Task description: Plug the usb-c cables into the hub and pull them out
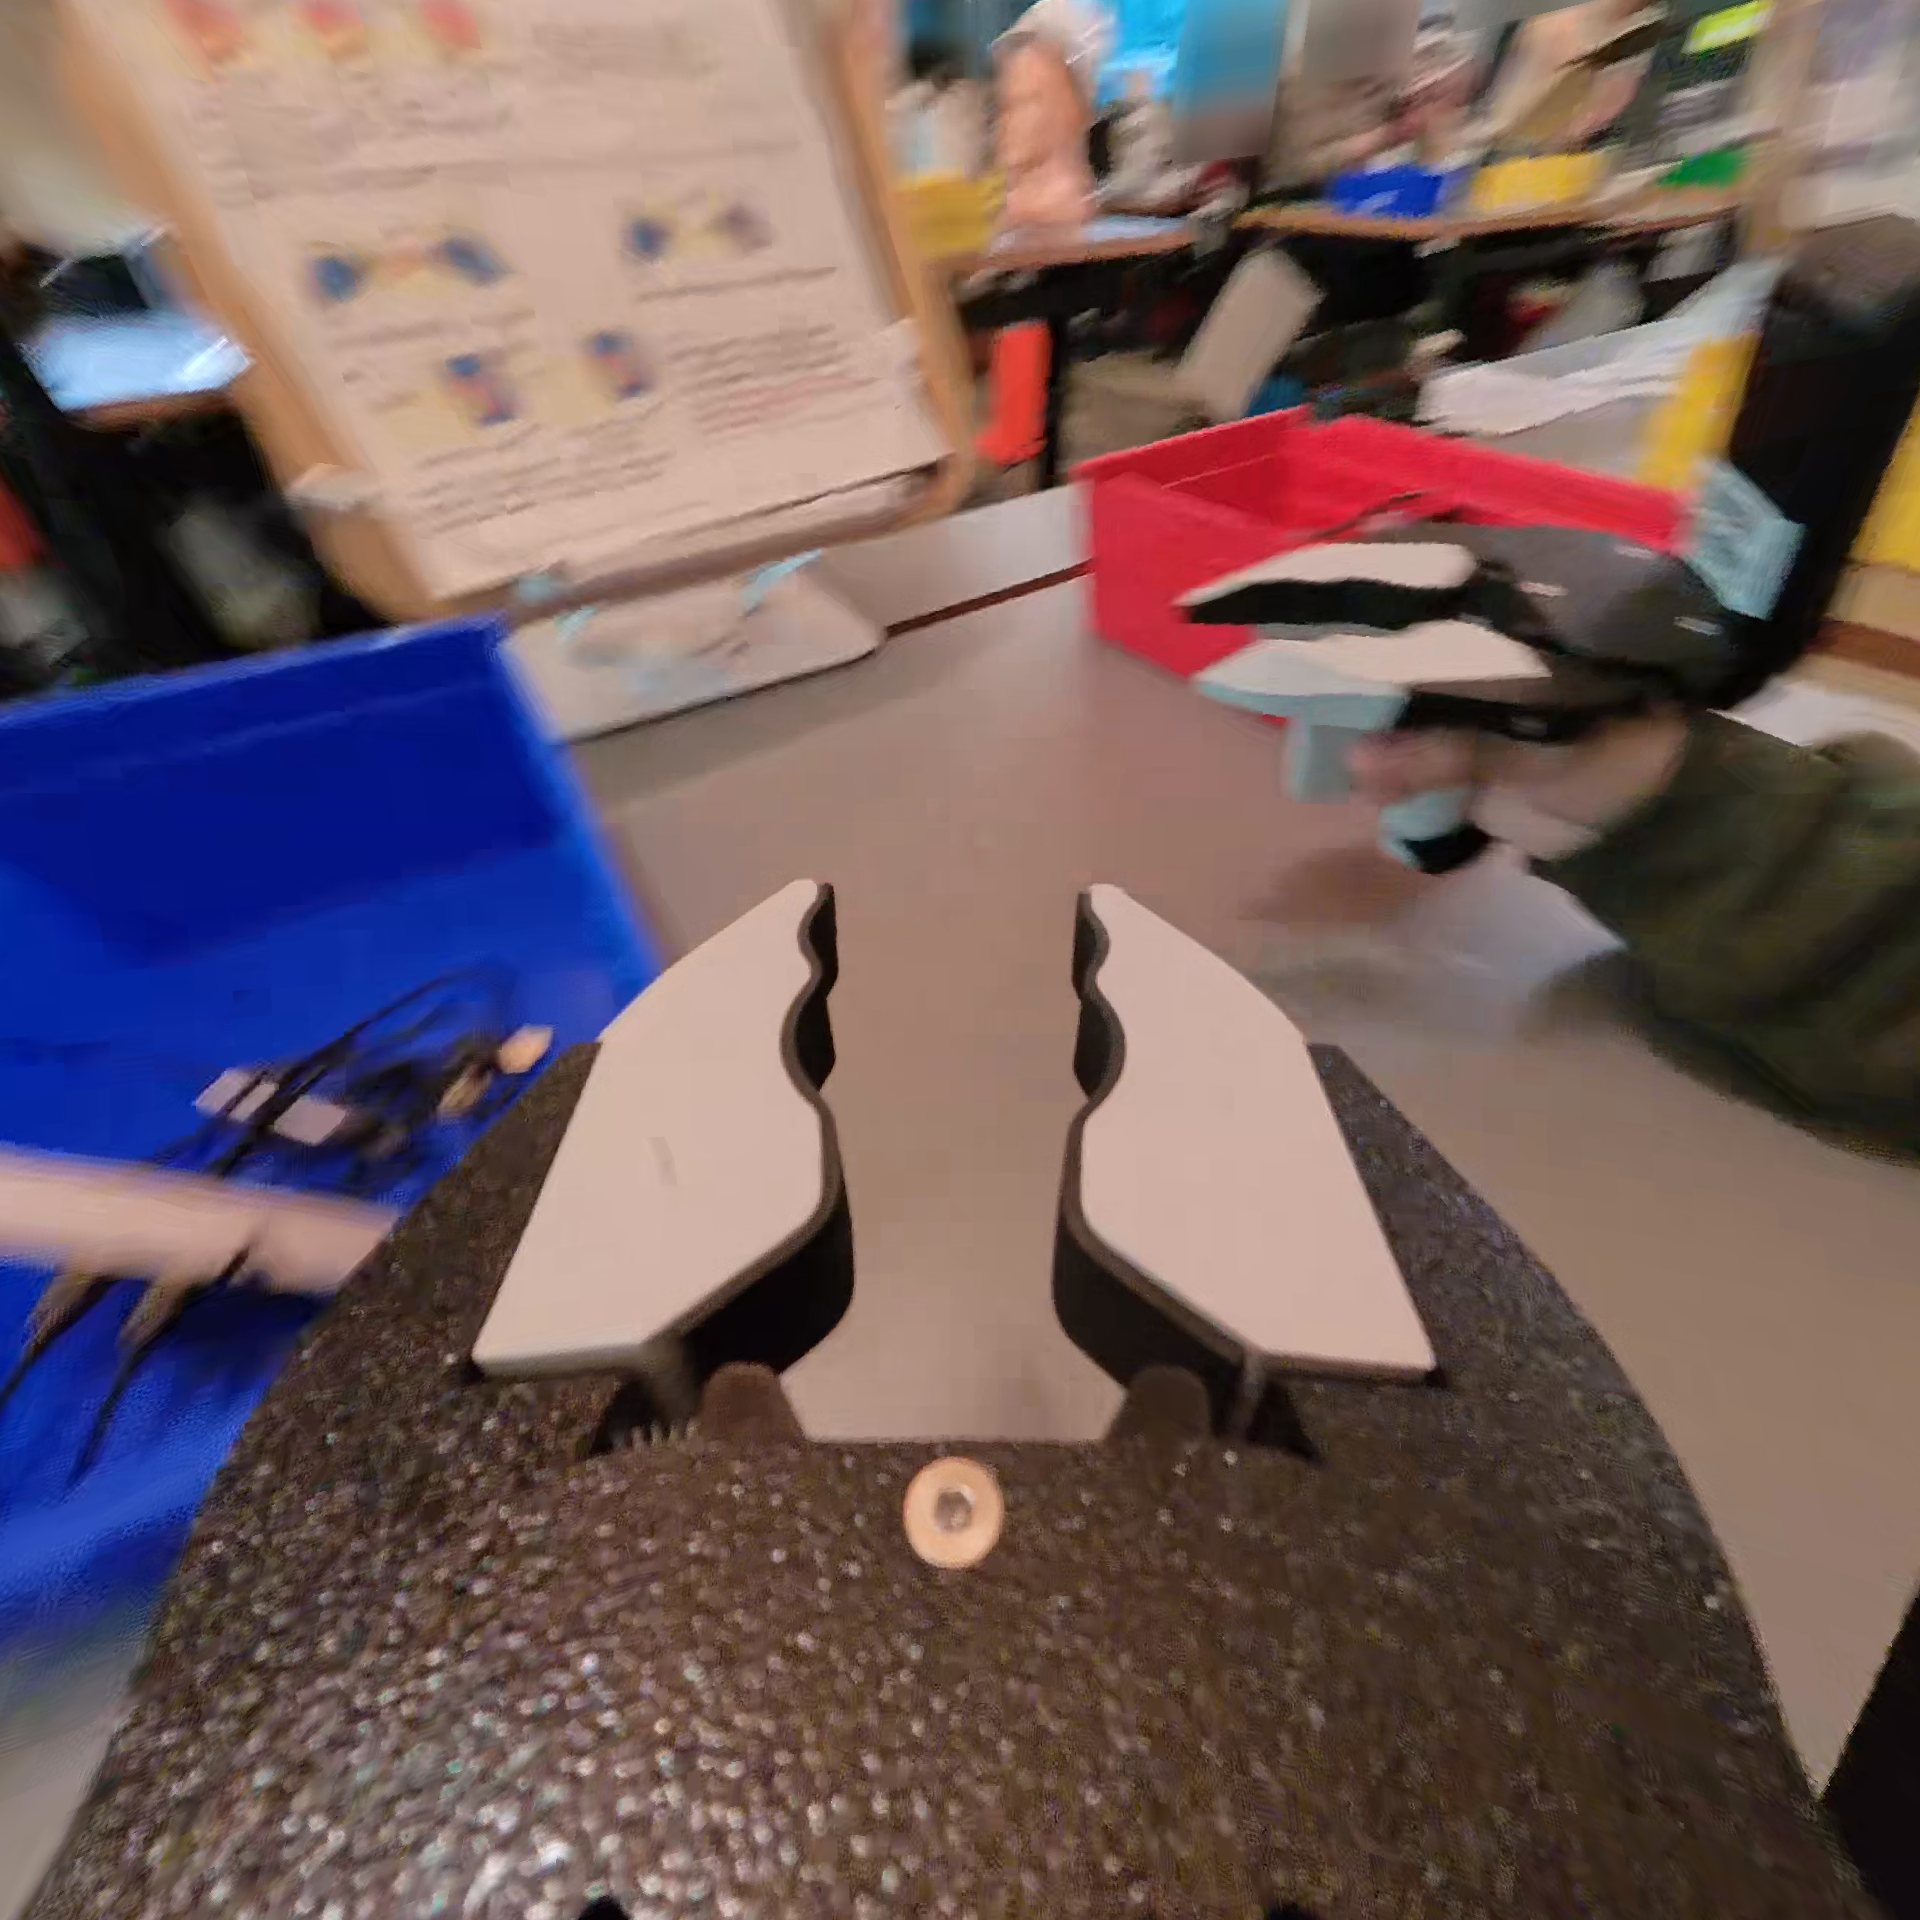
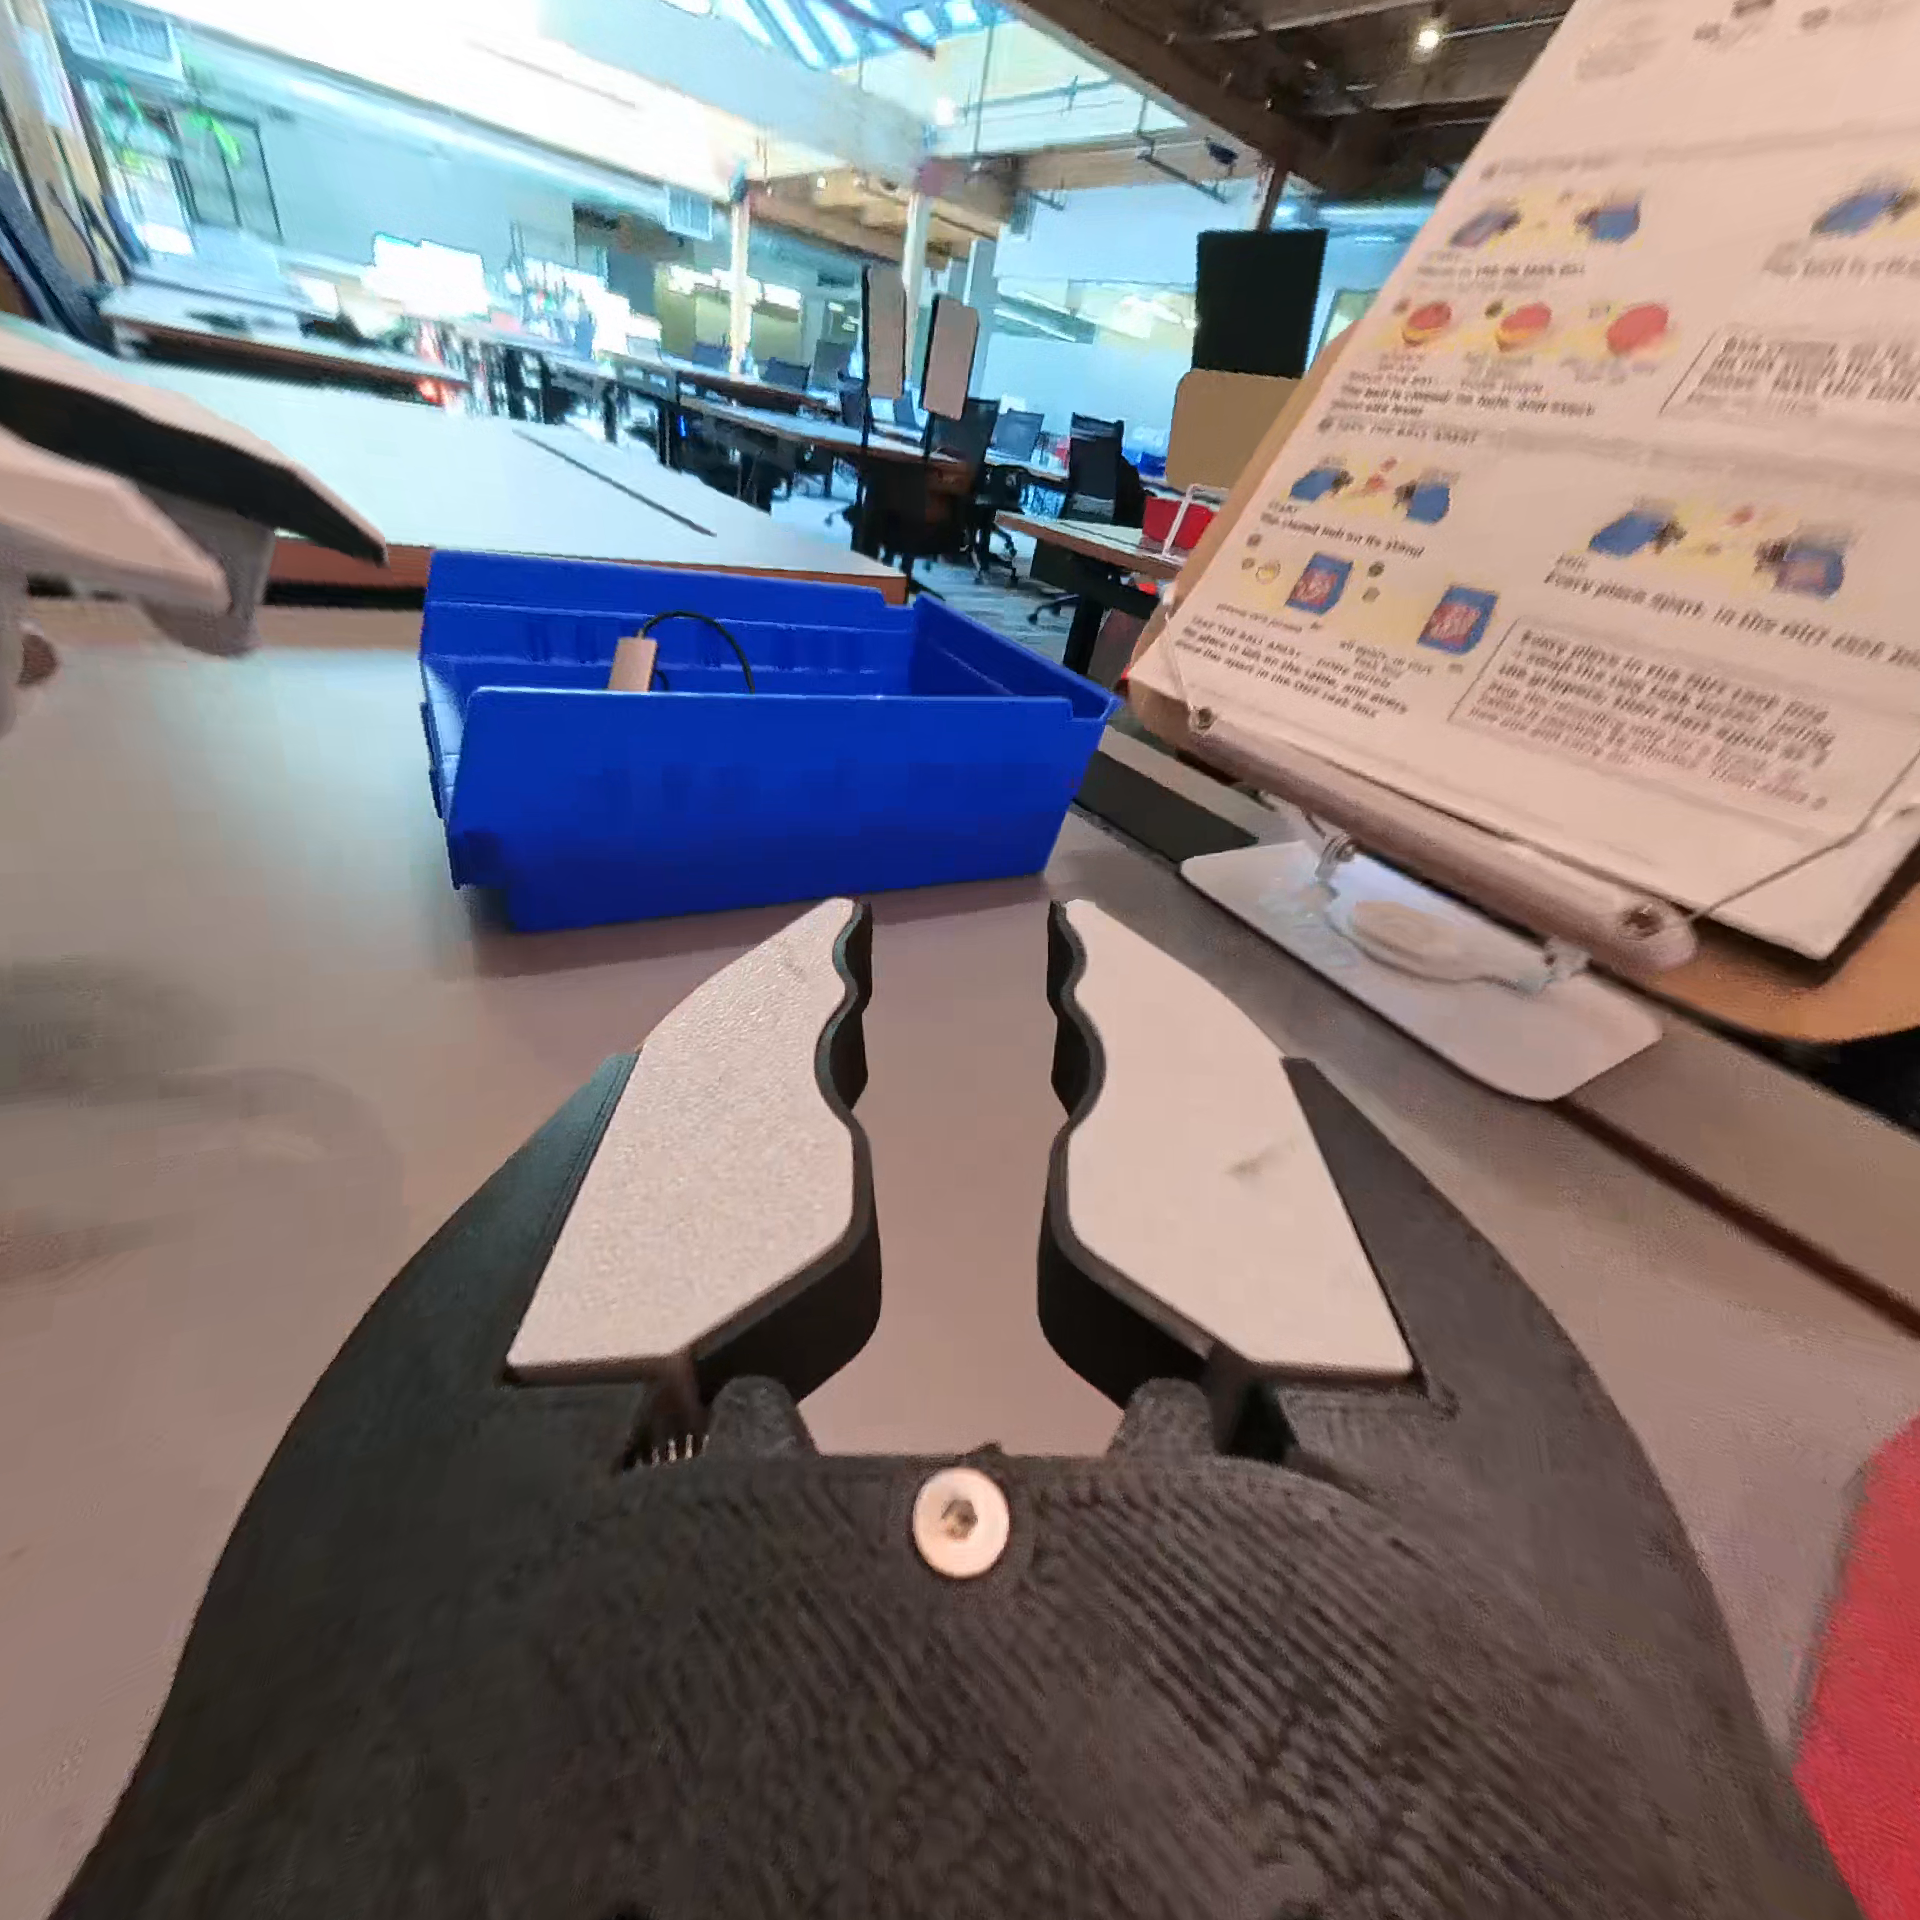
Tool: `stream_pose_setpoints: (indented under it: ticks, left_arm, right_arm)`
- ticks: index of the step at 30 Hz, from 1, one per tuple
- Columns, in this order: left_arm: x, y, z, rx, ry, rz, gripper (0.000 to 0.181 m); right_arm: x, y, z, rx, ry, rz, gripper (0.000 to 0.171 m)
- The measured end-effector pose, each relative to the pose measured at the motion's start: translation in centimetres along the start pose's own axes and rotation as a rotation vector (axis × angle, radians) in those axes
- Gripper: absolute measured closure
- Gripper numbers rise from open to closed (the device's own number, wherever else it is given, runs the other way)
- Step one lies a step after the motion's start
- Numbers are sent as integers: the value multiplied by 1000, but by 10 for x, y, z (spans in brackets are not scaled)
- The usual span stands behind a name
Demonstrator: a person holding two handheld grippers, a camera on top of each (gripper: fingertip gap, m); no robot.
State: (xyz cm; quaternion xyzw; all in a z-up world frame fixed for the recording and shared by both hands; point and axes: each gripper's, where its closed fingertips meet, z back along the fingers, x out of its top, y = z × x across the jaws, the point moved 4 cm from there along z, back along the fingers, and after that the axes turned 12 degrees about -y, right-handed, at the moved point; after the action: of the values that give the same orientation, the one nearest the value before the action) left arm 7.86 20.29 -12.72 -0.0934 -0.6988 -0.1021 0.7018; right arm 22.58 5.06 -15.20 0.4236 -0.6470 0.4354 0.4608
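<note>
Grey table (image 2: 260, 935) carries two bins and a stand. Left gripper (image 1: 954, 935): fingers parted with a clear gap, nothing between them, only bare tabletop showing through. Right gripper (image 2: 958, 940): fingers likewise apart at a moderate gap, nothing held; it sits low over the table, aimed at the blue bin (image 2: 758, 790).

Blue bin stands on the table ahead of the right gripper and to the left of the left gripper. In the right wrist view a small silver hub (image 2: 631, 663) stands up inside the bin near its far left part, with a thin black cable (image 2: 717, 634) looping from its top. In the left wrist view the bin (image 1: 260, 831) holds a tangle of black cables (image 1: 312, 1091) with small grey and tan plug bodies; heavy motion blur here, so how many there are and whether any is plugged in cannot be told. A blurred hand or forearm (image 1: 187, 1236) crosses the lower left of that view, over the bin.

Red bin (image 1: 1299, 520) lies across the table to the right in the left wrist view. The right gripper also appears there (image 1: 1226, 644), held by a hand (image 1: 1507, 790) in a dark green sleeve (image 1: 1787, 914), just in front of the red bin.

Instruction sheet on a wooden stand (image 2: 1558, 520), with a white base plate (image 2: 1455, 997), is right of the blue bin.
</note>
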Motion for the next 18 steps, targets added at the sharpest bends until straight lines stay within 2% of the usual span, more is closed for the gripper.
stream_pose_setpoints:
  ticks: [4,7,12,14,18]
  left_arm:
    - [-13,76,38,349,166,96,136]
    - [-15,118,48,461,280,200,129]
    - [-19,173,29,586,438,278,119]
    - [-30,188,16,594,508,348,114]
    - [-56,216,4,720,558,483,114]
  right_arm:
    - [-22,3,3,-9,56,-42,137]
    - [-27,4,5,-15,60,-60,136]
    - [-28,8,4,-9,70,-23,137]
    - [-29,10,4,7,78,-11,137]
    - [-30,16,3,36,93,19,137]
